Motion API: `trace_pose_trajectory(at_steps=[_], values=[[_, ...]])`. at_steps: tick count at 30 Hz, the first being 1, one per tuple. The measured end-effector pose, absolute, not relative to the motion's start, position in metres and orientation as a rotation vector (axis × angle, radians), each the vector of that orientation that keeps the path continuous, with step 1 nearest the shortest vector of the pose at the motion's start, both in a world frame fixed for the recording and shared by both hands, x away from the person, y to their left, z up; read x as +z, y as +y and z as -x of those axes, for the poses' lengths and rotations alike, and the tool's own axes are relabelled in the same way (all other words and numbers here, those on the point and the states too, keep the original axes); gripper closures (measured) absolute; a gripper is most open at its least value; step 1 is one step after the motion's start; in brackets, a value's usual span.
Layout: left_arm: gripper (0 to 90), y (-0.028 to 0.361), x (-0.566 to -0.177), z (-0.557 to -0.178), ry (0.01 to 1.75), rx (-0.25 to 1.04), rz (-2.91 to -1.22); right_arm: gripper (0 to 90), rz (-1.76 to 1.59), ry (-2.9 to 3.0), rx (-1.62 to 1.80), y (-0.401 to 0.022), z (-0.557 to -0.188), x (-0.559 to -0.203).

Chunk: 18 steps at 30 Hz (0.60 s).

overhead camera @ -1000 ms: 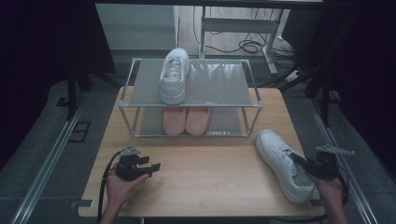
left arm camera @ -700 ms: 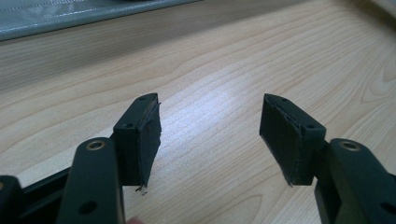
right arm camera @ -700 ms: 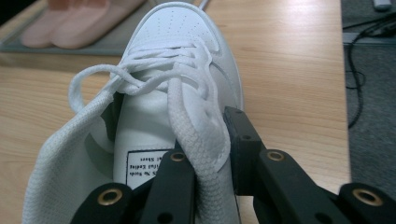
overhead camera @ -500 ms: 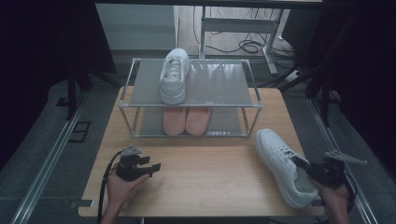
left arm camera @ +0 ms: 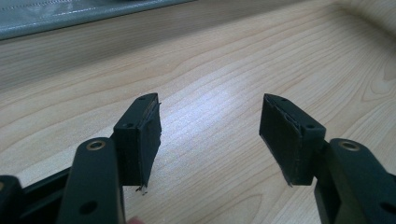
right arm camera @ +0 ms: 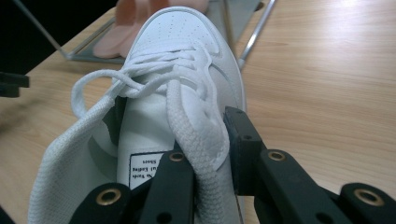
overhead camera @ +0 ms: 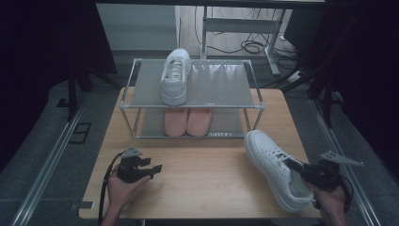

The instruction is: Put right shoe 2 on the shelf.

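A white sneaker (overhead camera: 269, 162) lies on the wooden table (overhead camera: 207, 179) at the near right, toe toward the rack. My right gripper (overhead camera: 292, 167) comes in from its heel side. In the right gripper view, that gripper (right arm camera: 205, 144) is shut on the sneaker (right arm camera: 180, 42) at the side of its collar, one jaw inside the opening and one outside. My left gripper (overhead camera: 153, 168) rests low over the table at the near left. Its fingers (left arm camera: 140, 135) stand open above bare wood, with nothing between them.
A two-shelf metal shoe rack (overhead camera: 193, 107) stands at the back of the table. Another white sneaker (overhead camera: 175, 77) sits on its top shelf, and a pair of pink shoes (overhead camera: 188, 121) on the lower one. Dark floor and cables lie beyond.
My right gripper has drawn back toward the near edge with the sneaker's collar in its grip, and the sneaker's toe has swung slightly left. The left gripper has stayed put.
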<state>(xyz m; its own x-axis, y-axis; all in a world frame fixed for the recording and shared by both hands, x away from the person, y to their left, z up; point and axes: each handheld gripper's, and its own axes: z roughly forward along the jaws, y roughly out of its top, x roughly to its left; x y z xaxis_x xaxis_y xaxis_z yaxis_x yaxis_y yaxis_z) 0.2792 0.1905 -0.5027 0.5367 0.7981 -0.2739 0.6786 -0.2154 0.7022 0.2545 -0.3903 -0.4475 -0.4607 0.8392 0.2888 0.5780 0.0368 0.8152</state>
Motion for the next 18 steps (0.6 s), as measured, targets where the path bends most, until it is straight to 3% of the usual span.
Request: trace_pose_trajectory(at_steps=[18], values=[[38.5,0.191,-0.505,-0.280,1.202,0.178,-1.958,81.3,-1.359,2.134,1.445,-0.346,-0.271,-0.442]])
